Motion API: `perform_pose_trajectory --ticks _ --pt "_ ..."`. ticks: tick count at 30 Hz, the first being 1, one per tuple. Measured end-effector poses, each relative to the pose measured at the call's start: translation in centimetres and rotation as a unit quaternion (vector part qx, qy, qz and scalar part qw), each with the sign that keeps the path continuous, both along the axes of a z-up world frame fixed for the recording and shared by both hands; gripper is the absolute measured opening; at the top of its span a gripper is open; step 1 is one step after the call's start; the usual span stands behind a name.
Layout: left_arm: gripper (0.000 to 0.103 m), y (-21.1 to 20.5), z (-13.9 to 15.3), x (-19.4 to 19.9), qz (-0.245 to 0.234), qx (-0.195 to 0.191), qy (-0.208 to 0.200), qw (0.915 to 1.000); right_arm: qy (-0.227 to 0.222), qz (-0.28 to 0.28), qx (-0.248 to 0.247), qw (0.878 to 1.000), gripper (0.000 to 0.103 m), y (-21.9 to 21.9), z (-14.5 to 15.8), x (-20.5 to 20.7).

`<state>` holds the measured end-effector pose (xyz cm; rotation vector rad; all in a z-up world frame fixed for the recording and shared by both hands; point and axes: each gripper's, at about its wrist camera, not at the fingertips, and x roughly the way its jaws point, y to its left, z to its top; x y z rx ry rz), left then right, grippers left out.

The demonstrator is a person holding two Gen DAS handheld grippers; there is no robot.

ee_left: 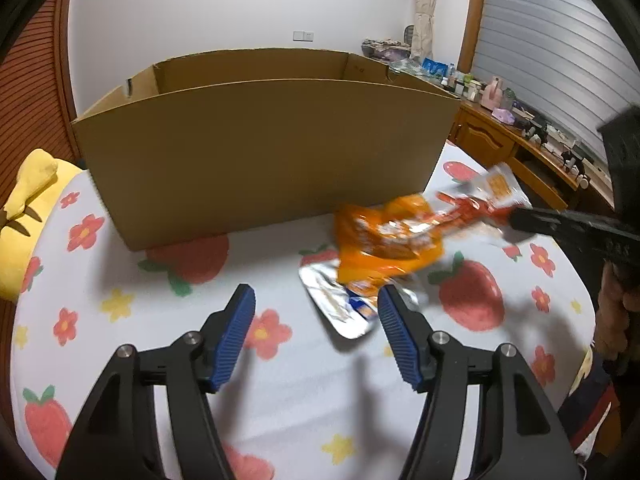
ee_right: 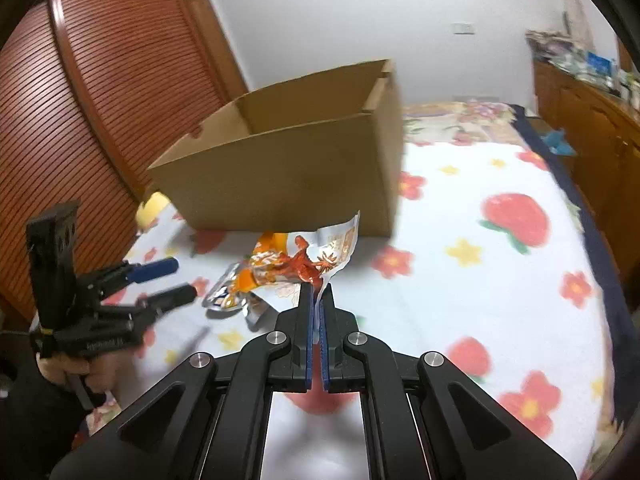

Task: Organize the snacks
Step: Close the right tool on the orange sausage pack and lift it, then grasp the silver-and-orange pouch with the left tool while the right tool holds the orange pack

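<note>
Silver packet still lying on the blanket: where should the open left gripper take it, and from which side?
Grip the silver packet by its near rounded edge, coming from the front, low. It lies flat, its far end under the orange packet pinched by the right gripper, so only that edge is free.

A bed cover [ee_left: 280, 380] with red strawberries and little flowers lay spread out flat. A yellow soft toy [ee_left: 28, 184] sat at its left edge. A brown slatted wardrobe door [ee_right: 100, 92] stood beside the bed. A wooden cabinet [ee_left: 508, 140] held many small bottles. The wall [ee_left: 220, 12] was white.
</note>
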<state>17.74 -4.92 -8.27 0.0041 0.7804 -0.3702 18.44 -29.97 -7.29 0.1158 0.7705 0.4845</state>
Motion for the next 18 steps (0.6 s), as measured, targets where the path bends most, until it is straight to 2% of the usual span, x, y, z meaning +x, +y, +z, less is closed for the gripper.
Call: perform_pose_trajectory --ticks 6,10,18 --pt "0.064 -2.4 -0.7 1.5 -0.011 -0.017 0.024 0.9995 0.013 -0.03 0.013 0.999 0.0 -2.5 -1.4 -0.3" --pt "0.065 -4.4 -1.3 1.5 -0.031 0.011 0.028 0.9991 0.019 -0.037 0.014 0.999 0.0 -2.9 -1.9 -0.4" --pt "0.074 -5.8 -2.1 2.4 -0.038 0.025 0.053 0.9976 0.017 -0.046 -0.013 0.999 0.001 -3.7 -2.6 -1.0"
